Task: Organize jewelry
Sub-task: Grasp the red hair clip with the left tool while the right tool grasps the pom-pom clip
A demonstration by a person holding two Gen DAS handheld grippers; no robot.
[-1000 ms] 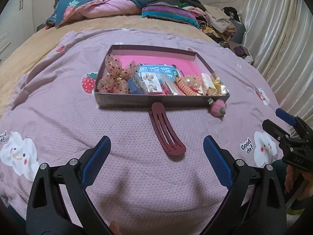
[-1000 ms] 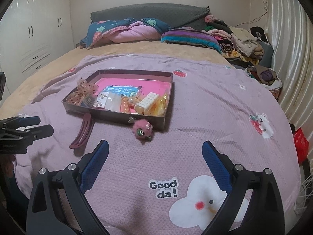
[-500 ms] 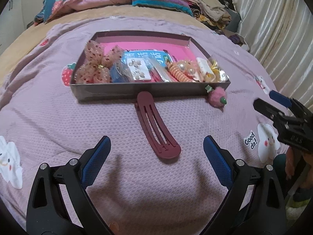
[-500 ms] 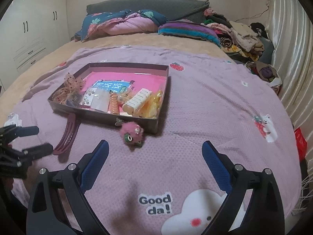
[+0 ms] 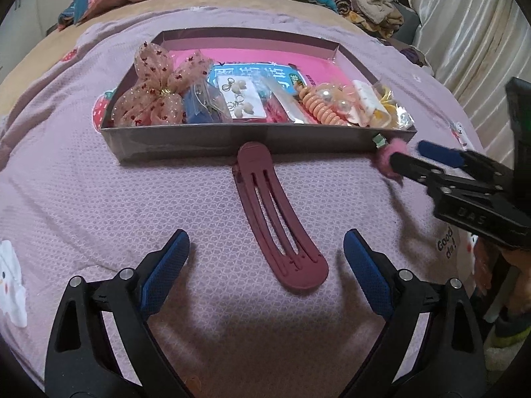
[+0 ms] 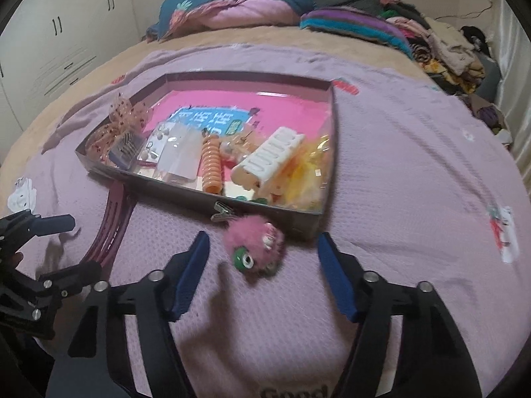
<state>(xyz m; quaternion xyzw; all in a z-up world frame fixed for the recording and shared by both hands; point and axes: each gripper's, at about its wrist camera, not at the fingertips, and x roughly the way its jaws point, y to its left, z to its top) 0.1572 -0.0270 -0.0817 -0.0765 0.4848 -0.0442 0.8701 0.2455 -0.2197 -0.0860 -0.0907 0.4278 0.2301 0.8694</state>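
1. The bedspread carries the whole scene, with the shallow box lying flat on it ahead of both grippers and already holding a bow, carded earrings, a coil hair tie and a white claw clip.
2. Two pieces lie outside the box, both just beside its near wall: the maroon hair clip and the pink fluffy clip.
3. The maroon hair clip lies with its long axis running from the box wall back toward the left gripper; its rounded near end sits between the two blue pads, slightly ahead of them.
4. The left gripper's jaws stand wide and hold nothing; neither pad touches the clip. Since the clip lies lengthwise along the approach, closing would likely pinch it across its narrow width.
5. The pink fluffy clip lies on the spread near the box's near right corner, between and just ahead of the right gripper's pads, with its metal clasp pointing at the box wall.
6. The right gripper's jaws have just been closing to a middling gap; the fluffy clip is between them, but cloth shows on either side, so no grip appears made yet.
7. Each hand is nearer its own piece, so the two pickups do not seem to cross.
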